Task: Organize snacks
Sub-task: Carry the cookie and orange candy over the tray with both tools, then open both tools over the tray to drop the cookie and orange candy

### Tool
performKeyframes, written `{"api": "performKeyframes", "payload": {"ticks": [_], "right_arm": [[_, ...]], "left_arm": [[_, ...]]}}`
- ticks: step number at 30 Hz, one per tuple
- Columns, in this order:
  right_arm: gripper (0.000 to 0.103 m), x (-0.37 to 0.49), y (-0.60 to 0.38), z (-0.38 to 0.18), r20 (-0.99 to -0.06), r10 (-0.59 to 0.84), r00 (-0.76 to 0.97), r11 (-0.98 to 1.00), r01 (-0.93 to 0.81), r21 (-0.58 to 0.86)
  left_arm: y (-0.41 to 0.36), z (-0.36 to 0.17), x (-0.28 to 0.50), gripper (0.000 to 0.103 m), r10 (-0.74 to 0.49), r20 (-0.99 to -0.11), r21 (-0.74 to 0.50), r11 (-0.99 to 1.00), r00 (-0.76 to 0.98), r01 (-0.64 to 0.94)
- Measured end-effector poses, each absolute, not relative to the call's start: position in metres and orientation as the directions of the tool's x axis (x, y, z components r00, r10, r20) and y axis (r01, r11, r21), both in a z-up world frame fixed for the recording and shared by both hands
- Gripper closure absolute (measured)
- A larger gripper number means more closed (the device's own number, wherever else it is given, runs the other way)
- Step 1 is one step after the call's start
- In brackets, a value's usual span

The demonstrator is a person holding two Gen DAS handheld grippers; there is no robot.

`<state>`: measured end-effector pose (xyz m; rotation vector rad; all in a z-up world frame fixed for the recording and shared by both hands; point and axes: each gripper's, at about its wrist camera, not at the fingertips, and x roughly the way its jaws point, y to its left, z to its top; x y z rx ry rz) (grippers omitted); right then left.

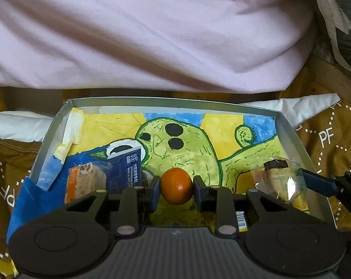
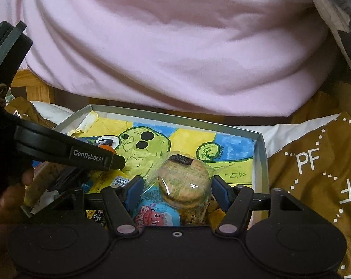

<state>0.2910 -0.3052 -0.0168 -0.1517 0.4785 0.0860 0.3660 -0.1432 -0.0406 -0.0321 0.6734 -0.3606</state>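
Snacks: a small orange fruit (image 1: 177,186) is pinched between the left gripper (image 1: 177,191) fingers at lower centre, over the grey box (image 1: 291,134) lined with a cactus drawing (image 1: 187,144). The right gripper (image 2: 175,190) fingers clamp a clear-wrapped biscuit pack (image 2: 183,181). Left gripper's arm reads "GenRobot.AI"; brown cloth (image 2: 315,162) at right reads "PF".
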Motion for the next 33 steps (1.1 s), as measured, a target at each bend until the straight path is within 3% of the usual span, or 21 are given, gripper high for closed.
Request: {"api": "performKeyframes", "payload": {"ticks": [8, 17, 21, 28, 33], "right_arm": [[0.029, 0.292, -0.310, -0.016, -0.464, 0.038, 0.885, 0.991, -0.094, -0.098], [0.013, 0.281, -0.314, -0.005, -0.418, 0.032, 0.908, 0.994, -0.073, -0.082], [0.003, 0.273, -0.317, 0.003, -0.388, 0.021, 0.921, 0.996, -0.054, -0.075], [0.001, 0.255, -0.324, 0.022, -0.344, 0.001, 0.939, 0.999, -0.015, -0.038], [0.001, 0.237, -0.325, 0.038, -0.305, -0.013, 0.952, 1.000, 0.005, -0.026]], "left_arm": [[-0.146, -0.041, 0.365, 0.068, -0.329, -0.603, -0.138, 0.940, 0.727, 0.311], [-0.138, -0.025, 0.353, 0.043, -0.333, -0.574, -0.170, 0.942, 0.749, 0.288], [-0.130, -0.013, 0.341, 0.014, -0.294, -0.544, -0.161, 0.956, 0.786, 0.246], [-0.113, 0.011, 0.317, 0.000, -0.233, -0.480, -0.142, 0.972, 0.846, 0.187], [-0.101, 0.026, 0.293, 0.000, -0.193, -0.427, -0.136, 0.979, 0.883, 0.149]]}}
